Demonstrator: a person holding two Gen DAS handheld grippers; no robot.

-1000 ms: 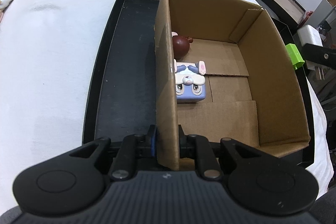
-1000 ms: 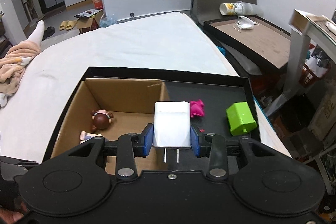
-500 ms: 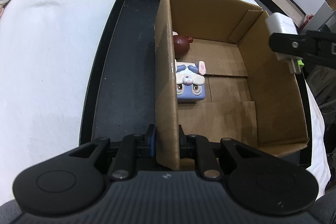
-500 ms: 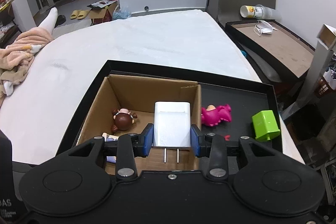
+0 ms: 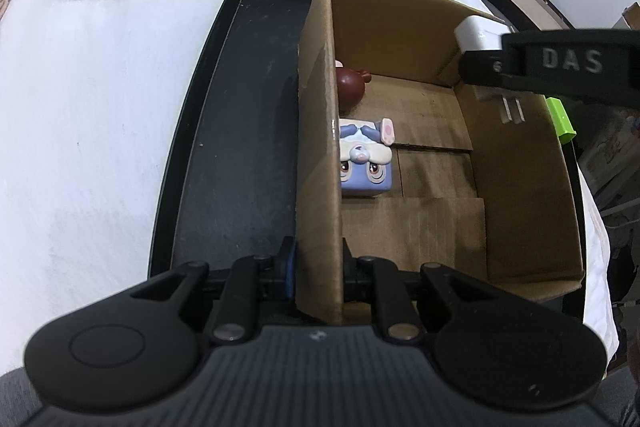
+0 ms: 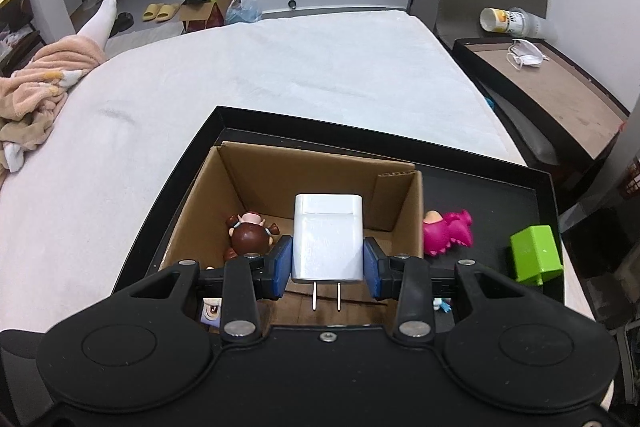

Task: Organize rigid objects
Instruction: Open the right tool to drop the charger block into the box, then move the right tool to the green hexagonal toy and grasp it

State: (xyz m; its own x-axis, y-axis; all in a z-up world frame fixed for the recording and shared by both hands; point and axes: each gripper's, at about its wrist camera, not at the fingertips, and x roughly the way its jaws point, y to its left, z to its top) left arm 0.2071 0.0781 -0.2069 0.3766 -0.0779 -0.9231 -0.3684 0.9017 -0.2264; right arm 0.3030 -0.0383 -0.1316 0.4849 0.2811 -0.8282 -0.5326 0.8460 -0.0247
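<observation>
My left gripper (image 5: 318, 273) is shut on the near left wall of the cardboard box (image 5: 320, 131), which stands in a black tray (image 5: 240, 107). Inside the box lie a brown-haired doll (image 5: 351, 85) and a blue rabbit-face cube (image 5: 365, 157). My right gripper (image 6: 327, 267) is shut on a white plug charger (image 6: 328, 235), prongs toward the camera, held above the open box (image 6: 280, 171). In the left wrist view the charger (image 5: 474, 33) hangs over the box's far right corner. On the tray right of the box lie a pink figure (image 6: 448, 233) and a green cube (image 6: 536, 253).
The tray rests on a white bed (image 6: 280, 67). A peach blanket (image 6: 36, 75) lies at the left. A dark side table (image 6: 560, 99) with a cup (image 6: 504, 21) and a face mask (image 6: 526, 53) stands to the right. A small figure (image 6: 442, 303) peeks out beside my right gripper.
My right gripper has carried the white charger leftward, from beside the box to over its inside. The left gripper has kept its hold on the box wall without moving.
</observation>
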